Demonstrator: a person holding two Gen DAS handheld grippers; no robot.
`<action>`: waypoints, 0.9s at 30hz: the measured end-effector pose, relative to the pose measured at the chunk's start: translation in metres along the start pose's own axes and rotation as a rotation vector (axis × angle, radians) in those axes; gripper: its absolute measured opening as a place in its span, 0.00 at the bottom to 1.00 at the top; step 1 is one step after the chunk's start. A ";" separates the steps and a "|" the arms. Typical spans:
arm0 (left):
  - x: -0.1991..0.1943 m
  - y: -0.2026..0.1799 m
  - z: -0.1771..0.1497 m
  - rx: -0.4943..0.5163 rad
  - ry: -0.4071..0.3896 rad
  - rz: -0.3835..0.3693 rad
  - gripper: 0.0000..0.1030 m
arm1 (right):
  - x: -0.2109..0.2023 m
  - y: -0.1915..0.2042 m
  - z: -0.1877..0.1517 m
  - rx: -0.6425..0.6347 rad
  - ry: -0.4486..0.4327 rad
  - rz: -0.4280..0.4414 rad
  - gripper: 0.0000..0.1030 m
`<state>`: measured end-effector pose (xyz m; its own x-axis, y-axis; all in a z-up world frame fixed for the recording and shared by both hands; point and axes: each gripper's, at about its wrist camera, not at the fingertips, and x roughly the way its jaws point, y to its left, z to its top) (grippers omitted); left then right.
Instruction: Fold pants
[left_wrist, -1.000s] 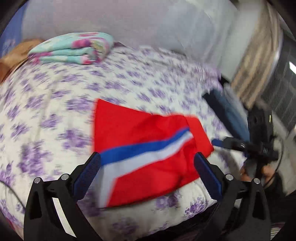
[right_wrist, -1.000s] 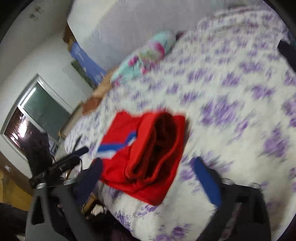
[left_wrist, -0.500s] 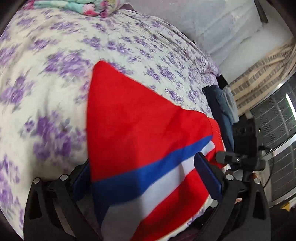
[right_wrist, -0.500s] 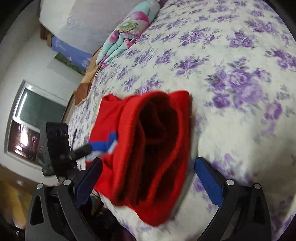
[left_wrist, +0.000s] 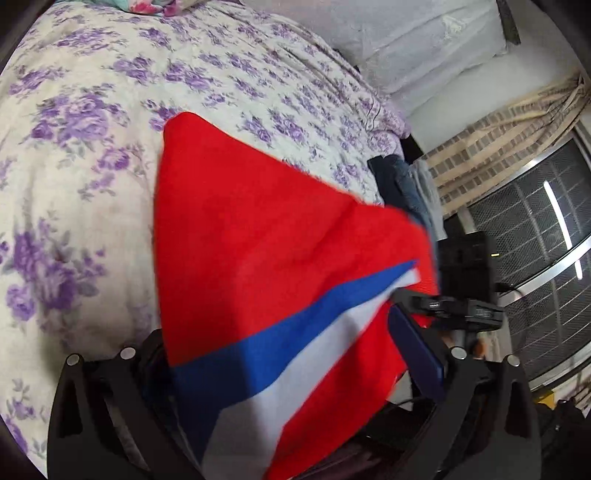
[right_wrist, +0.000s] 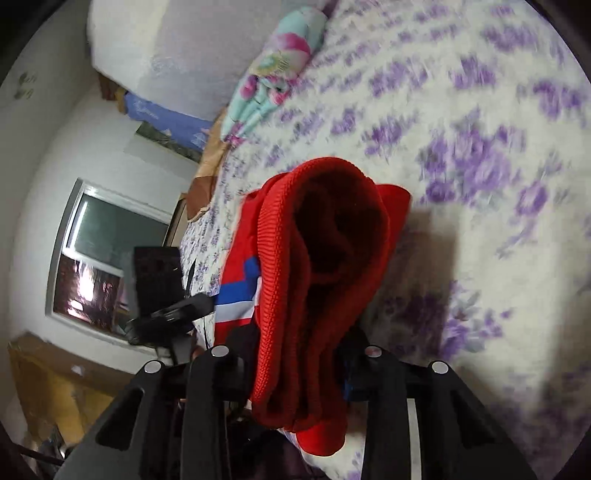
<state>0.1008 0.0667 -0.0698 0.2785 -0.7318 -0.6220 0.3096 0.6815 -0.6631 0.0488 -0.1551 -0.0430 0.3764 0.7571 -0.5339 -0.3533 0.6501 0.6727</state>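
The right tool (right_wrist: 295, 354) has just closed on the red pants' (right_wrist: 317, 280) bunched waistband, gripping it.

Even, fairly bright indoor light fills both views. The bedspread (right_wrist: 498, 155) is smeared by motion blur in the right wrist view, with a soft shadow just right of the red pants (right_wrist: 317, 280). Fisheye bending and dark vignetting crowd every corner.

Red knit pants (left_wrist: 258, 229) with a blue-and-white diagonal stripe (left_wrist: 295, 350) lie folded near the edge of a bed covered in a purple-flowered quilt (left_wrist: 74, 129), their ribbed waistband (right_wrist: 306, 295) bunched and gaping open.
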 end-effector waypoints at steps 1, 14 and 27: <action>0.006 0.000 0.002 0.007 0.008 0.029 0.95 | -0.001 -0.003 0.001 0.000 0.006 -0.013 0.33; 0.010 -0.005 0.006 0.003 -0.005 -0.018 0.85 | 0.012 -0.030 -0.007 0.082 0.045 0.108 0.32; -0.006 -0.035 -0.012 -0.021 0.007 -0.120 0.48 | -0.041 -0.019 -0.022 0.043 -0.005 0.194 0.32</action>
<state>0.0769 0.0473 -0.0478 0.2338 -0.8082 -0.5405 0.3213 0.5889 -0.7416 0.0212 -0.1973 -0.0449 0.3088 0.8675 -0.3899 -0.3827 0.4886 0.7841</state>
